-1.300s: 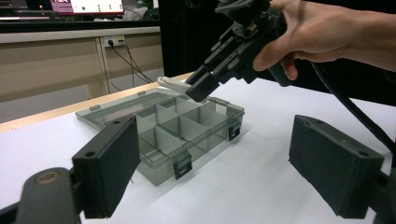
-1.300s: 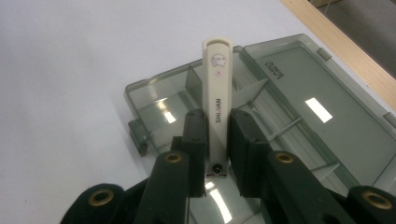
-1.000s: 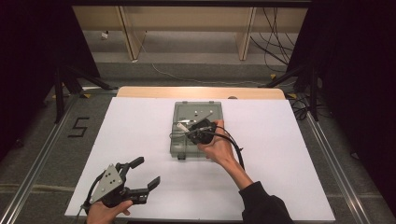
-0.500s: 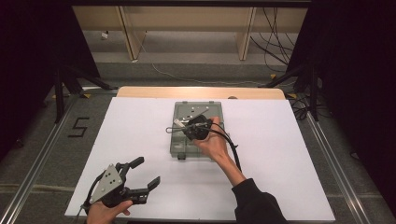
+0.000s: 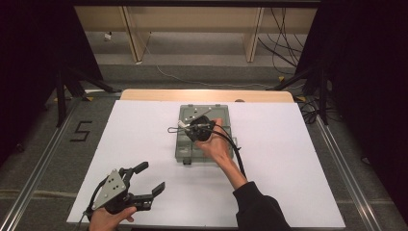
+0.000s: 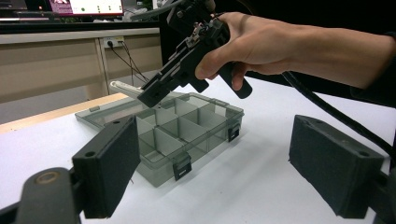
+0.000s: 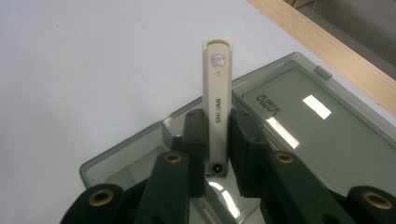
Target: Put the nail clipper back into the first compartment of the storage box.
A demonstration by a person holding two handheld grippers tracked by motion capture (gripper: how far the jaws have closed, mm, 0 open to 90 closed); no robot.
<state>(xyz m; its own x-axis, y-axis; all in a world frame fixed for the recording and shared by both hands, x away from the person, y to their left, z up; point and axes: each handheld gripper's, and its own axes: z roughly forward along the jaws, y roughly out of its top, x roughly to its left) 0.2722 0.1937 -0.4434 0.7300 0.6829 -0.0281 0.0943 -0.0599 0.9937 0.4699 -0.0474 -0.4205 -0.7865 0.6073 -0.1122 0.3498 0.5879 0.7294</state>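
A smoky clear compartment box [image 5: 185, 144] lies open on the white table, its lid [image 5: 216, 110] flat behind it. My right gripper [image 5: 188, 126] hovers over the box, shut on a slim cream nail clipper [image 5: 182, 123]. In the right gripper view the clipper [image 7: 217, 93] stands up between the jaws, above the box's lid [image 7: 303, 140]. My left gripper [image 5: 153, 176] is open and holds nothing near the table's front left. The left gripper view looks between its pads [image 6: 109, 165] at the box [image 6: 187, 135], the right gripper [image 6: 154, 91] and the clipper [image 6: 122, 87].
The white table sheet [image 5: 298, 159] spreads wide on both sides of the box. A wooden edge [image 5: 207, 95] runs along the table's far side. Dark stands [image 5: 62, 82] and cables [image 5: 284, 43] are on the floor beyond.
My right gripper has drifted a little left and farther over the box with the clipper still held. The left gripper has stayed in place.
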